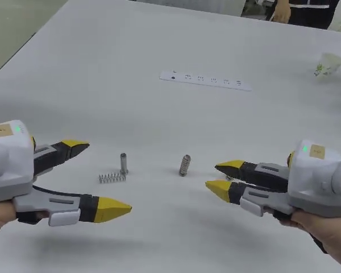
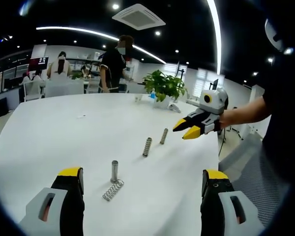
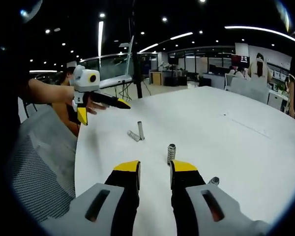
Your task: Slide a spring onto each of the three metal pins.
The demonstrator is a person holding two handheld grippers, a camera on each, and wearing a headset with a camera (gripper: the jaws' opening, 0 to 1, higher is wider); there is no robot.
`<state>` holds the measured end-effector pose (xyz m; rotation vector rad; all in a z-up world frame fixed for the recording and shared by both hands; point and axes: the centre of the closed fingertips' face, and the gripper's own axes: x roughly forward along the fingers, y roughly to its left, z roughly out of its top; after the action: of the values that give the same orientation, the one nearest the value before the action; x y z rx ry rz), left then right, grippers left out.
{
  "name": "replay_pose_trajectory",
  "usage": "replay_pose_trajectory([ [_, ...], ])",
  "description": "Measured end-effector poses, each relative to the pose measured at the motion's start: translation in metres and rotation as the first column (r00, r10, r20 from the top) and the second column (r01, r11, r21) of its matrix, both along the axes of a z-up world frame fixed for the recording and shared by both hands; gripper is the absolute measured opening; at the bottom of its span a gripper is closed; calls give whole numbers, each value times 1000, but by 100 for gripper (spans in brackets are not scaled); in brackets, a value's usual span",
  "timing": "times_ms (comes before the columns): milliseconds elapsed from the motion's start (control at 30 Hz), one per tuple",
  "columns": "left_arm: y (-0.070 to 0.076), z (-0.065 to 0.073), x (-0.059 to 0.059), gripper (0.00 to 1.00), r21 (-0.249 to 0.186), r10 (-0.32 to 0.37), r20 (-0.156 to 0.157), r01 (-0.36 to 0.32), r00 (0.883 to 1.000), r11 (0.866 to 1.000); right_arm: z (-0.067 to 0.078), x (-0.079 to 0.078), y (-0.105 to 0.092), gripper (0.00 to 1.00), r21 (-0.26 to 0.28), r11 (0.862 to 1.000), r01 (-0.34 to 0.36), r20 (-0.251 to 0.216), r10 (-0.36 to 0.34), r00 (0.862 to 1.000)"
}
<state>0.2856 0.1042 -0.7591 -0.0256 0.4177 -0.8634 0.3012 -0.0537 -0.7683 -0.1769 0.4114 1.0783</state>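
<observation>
2 sprung pins (image 2: 147, 146) done, 1 bare pin (image 1: 124, 163) and loose spring (image 1: 112, 177) left; my left gripper (image 2: 142, 173) gapes empty, right gripper (image 1: 223, 176) barely parted, empty.

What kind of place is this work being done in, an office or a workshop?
Most likely an open-plan office rather than a workshop. It has a large white table with a power strip on it, a ceiling air-conditioning unit among strip lights, and a potted plant. People are standing further back.
</observation>
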Motion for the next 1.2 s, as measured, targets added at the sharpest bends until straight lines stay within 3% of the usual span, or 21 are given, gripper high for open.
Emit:
replay_pose_trajectory([
  [767, 1, -4, -6, 98, -5, 5, -13, -5, 1000, 1000, -20, -18, -13, 22, -19, 1000, 7, -40, -8, 999],
  [1200, 5, -8, -10, 97, -8, 14, -25, -14, 1000, 1000, -24, -19, 4, 22, -30, 999, -31, -48, 30, 998],
])
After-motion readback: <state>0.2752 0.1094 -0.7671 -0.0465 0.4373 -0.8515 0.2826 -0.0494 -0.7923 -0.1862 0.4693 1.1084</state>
